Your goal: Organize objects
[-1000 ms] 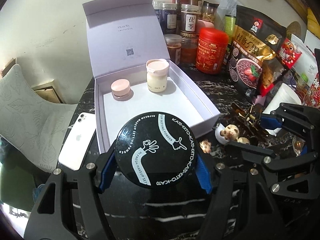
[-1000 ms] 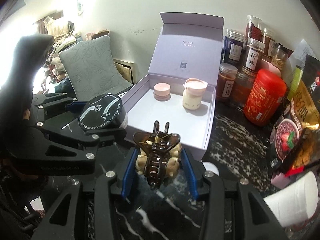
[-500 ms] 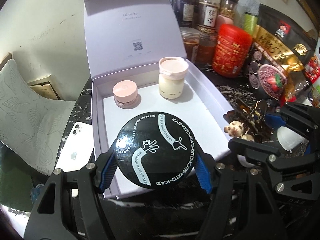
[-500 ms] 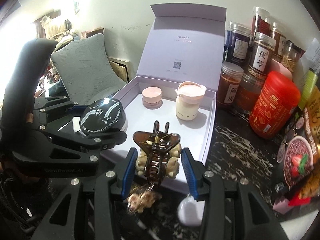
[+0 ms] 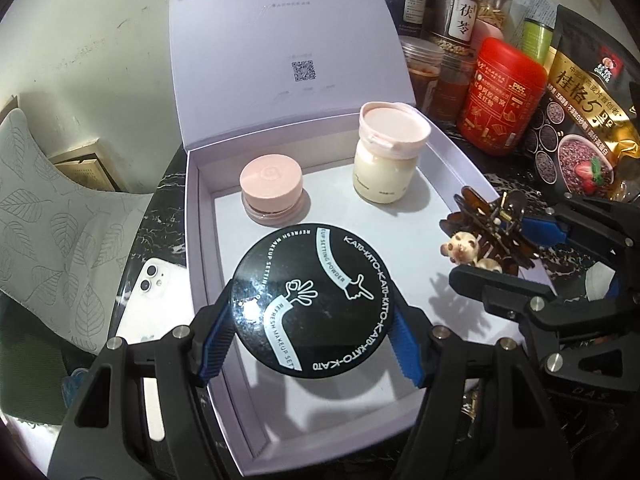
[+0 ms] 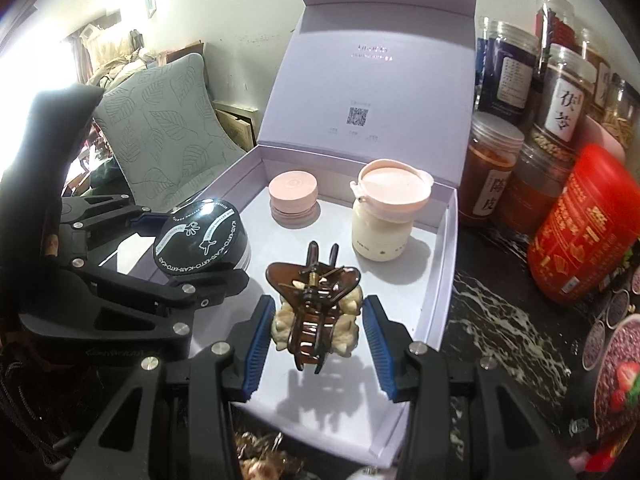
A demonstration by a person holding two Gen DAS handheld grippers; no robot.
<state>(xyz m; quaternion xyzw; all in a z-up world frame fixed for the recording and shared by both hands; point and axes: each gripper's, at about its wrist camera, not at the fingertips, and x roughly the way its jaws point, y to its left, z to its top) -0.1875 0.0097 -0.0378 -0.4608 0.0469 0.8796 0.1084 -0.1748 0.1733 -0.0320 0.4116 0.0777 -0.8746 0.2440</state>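
Over the open box (image 5: pixel 200 240), low in both frames, our left gripper (image 5: pixel 312 342) clasps a black powder tin (image 5: pixel 310 302) and our right gripper (image 6: pixel 316 340) clasps a brown hair clip (image 6: pixel 312 304). Next, we judge, both need lowering onto bare floor and releasing.

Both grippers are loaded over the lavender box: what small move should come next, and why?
Probably lower both further. The left gripper grips the black powder jar and the right gripper the brown hair claw, both shadowing the lavender box floor, apparently unlanded.
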